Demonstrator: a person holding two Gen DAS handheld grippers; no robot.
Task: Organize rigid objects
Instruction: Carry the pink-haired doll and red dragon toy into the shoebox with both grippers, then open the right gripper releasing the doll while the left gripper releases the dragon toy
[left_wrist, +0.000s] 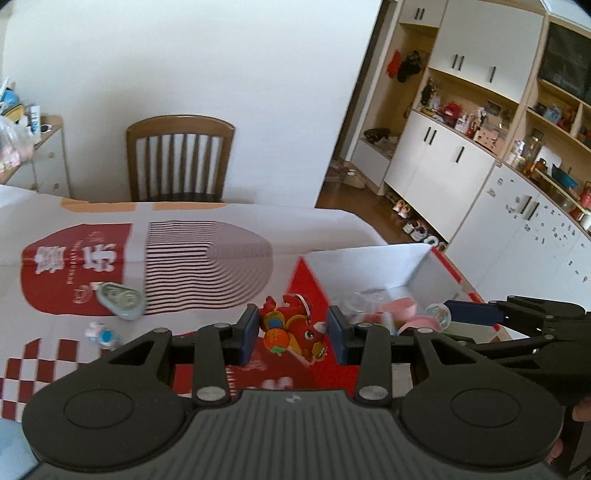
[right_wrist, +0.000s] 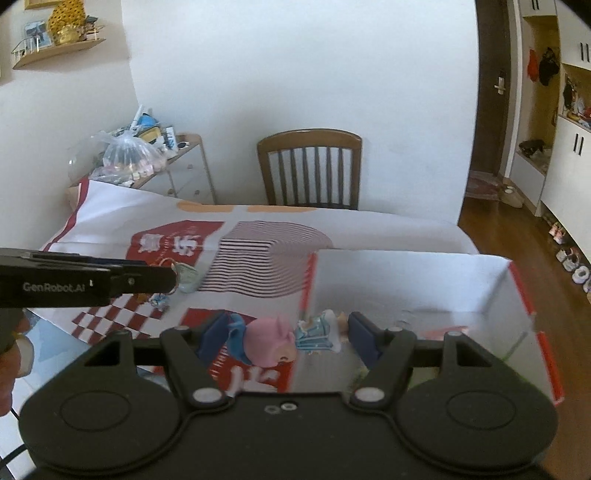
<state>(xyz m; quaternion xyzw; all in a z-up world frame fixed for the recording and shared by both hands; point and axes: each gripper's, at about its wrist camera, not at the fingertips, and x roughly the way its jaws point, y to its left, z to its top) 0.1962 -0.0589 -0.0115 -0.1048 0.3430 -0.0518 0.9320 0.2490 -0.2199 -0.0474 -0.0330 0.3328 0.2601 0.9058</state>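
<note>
Two grips, both loaded. Your left gripper (left_wrist: 291, 334) clamps a red dragon charm (left_wrist: 291, 328) dead centre between its pads, white box (left_wrist: 369, 266) at one o'clock. Your right gripper (right_wrist: 286, 338) squeezes a pink-headed figurine (right_wrist: 273, 341) crosswise, box wall at two o'clock. Both grippers tilt downward over the table (right_wrist: 369, 229).

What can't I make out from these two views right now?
- Box contents: left view, blurred; right claw covers some.
- Box floor: right view, smeared by motion and hidden behind the pig toy.
- Small toy on the tablecloth: left view, too small and blurred.
- Box near wall: both views, claw bodies cover it.
</note>
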